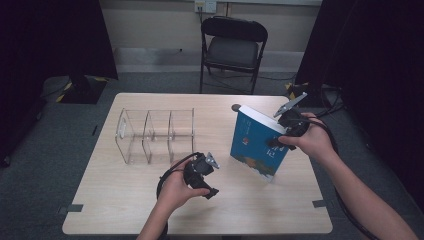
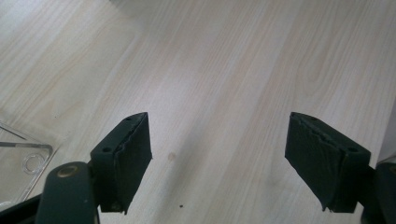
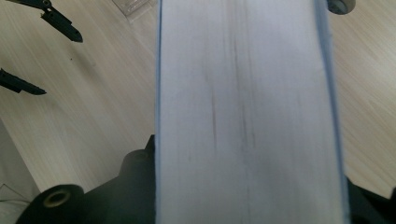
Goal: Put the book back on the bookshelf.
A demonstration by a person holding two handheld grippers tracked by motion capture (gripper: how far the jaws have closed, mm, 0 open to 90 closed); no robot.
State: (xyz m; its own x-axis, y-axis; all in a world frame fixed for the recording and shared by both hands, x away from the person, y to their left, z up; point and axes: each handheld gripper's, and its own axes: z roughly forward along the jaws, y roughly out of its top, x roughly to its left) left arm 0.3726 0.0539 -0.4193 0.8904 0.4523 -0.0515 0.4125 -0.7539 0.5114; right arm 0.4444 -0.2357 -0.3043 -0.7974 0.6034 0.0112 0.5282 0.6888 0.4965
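A thick book with a blue cover (image 1: 256, 140) stands tilted on its lower corner at the right of the wooden table (image 1: 125, 210). My right gripper (image 1: 280, 142) is shut on its upper right edge. In the right gripper view the book's white page edge (image 3: 247, 107) runs up between the two black jaws. My left gripper (image 1: 214, 179) hovers low over the table's middle, left of the book. Its jaws (image 2: 217, 163) are open, with only bare wood (image 2: 233, 70) between them.
A clear acrylic rack (image 1: 155, 132) with several dividers stands at the left of the table; its corner (image 2: 23, 161) lies beside my left gripper. A small dark round object (image 1: 236, 107) sits behind the book. A black folding chair (image 1: 233, 47) stands beyond the far edge.
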